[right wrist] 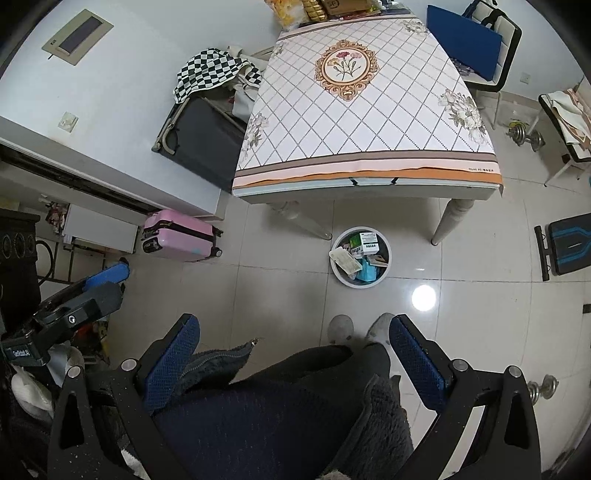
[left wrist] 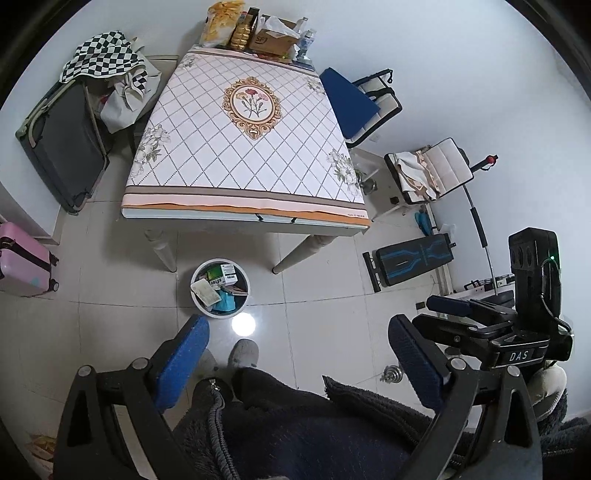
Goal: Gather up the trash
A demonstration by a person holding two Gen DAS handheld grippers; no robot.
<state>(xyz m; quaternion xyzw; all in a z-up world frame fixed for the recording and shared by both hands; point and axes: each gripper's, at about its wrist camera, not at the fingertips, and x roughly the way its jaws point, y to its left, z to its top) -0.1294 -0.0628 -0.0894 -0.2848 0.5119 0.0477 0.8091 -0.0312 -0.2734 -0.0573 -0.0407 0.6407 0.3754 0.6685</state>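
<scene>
**Bin loaded, both grippers empty: the collecting looks close to done**

The left gripper [left wrist: 299, 354] stands with its jaws spread wide and nothing between them; only the person's dark fleece clothing and grey slippers [left wrist: 242, 352] show through the gap; the right gripper [right wrist: 293, 354] is likewise wide apart and carries nothing; both are held high above the floor, well away from any trash.

Ahead of the jaws, on the tiled floor just in front of the near edge of the surface, stands the round white trash bin [left wrist: 195, 301]; it already holds several pieces: a small white carton [right wrist: 369, 242], a green box [right wrist: 354, 240], a flat pale packet [right wrist: 344, 259] leaning at the rim, and something teal [right wrist: 367, 274] lower down; the rest of its contents is too small to tell.

Beyond it, the cloth-covered surface [left wrist: 207, 147] is bare across its middle and near half; only at the far edge sit a yellow snack bag [left wrist: 218, 22], a cardboard box [left wrist: 275, 37] and some bottles, and whether these count as trash cannot be told; no loose litter shows on the open floor tiles around the bin.

Judging from this, most of the gathering is finished; what may remain is the cluster at the far edge, should it belong to the job.
</scene>
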